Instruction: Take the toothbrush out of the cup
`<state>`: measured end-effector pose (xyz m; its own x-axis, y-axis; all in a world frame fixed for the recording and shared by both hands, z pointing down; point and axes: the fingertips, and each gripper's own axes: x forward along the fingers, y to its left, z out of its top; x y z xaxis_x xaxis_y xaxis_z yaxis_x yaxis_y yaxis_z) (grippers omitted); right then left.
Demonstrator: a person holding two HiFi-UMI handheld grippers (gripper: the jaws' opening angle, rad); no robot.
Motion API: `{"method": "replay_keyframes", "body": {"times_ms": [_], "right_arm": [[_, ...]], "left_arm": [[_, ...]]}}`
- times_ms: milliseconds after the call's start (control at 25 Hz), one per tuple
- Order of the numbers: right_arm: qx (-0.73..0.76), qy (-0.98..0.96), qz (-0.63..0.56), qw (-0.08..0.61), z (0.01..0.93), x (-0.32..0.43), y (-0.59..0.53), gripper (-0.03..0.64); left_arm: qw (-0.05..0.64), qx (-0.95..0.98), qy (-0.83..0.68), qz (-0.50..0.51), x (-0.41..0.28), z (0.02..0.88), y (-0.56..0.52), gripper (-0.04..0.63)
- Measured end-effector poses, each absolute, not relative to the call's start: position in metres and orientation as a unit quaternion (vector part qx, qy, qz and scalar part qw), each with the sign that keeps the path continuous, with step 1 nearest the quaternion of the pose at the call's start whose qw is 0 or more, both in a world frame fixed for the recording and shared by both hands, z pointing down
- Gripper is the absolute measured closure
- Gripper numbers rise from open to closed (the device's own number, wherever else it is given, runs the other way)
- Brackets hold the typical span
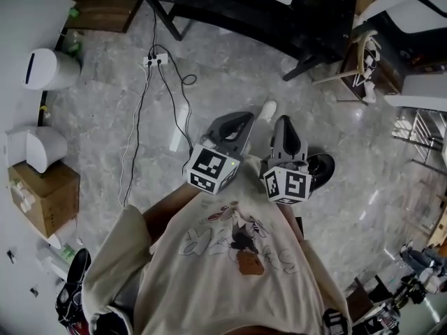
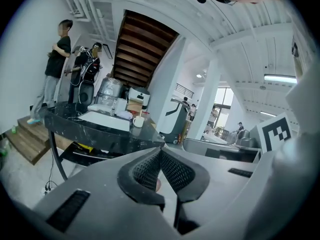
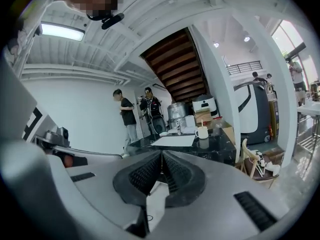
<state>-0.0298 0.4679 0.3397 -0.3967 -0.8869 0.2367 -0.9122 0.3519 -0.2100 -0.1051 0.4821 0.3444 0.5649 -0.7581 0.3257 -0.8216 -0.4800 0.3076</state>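
Black table (image 1: 223, 5) across the top of the head view; below it, at frame centre over the floor, the left gripper (image 2: 160, 152) and right gripper (image 3: 161, 155) sit side by side, each with jaws pressed together on nothing. White cup (image 3: 201, 132) stands on the table, at the head view's upper right, well apart from both grippers. A thin stick rising from it, too small to be sure of, appears to be the toothbrush (image 3: 202, 123).

The cup (image 3: 201, 132) holds something too small to identify.
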Motion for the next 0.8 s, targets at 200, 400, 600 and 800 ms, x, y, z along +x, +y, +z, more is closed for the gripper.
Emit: {"method": "replay_keyframes", "body": {"times_ms": [200, 400, 600, 800], "right_arm": [[0.534, -0.835, 0.119, 0.057, 0.338, -0.021, 0.436, 0.597], [0.538, -0.828, 0.157, 0.023, 0.343, 0.006, 0.378, 0.597], [0.537, -0.828, 0.164, 0.018, 0.339, 0.037, 0.307, 0.597], [0.529, -0.829, 0.177, 0.019, 0.339, 0.070, 0.243, 0.597]], "left_arm": [[0.216, 0.856, -0.462, 0.086, -0.090, 0.351, 0.450, 0.581], [0.209, 0.853, -0.469, 0.095, -0.071, 0.351, 0.393, 0.581], [0.214, 0.854, -0.463, 0.104, -0.037, 0.344, 0.327, 0.581], [0.215, 0.843, -0.480, 0.108, -0.007, 0.341, 0.266, 0.581]]}}
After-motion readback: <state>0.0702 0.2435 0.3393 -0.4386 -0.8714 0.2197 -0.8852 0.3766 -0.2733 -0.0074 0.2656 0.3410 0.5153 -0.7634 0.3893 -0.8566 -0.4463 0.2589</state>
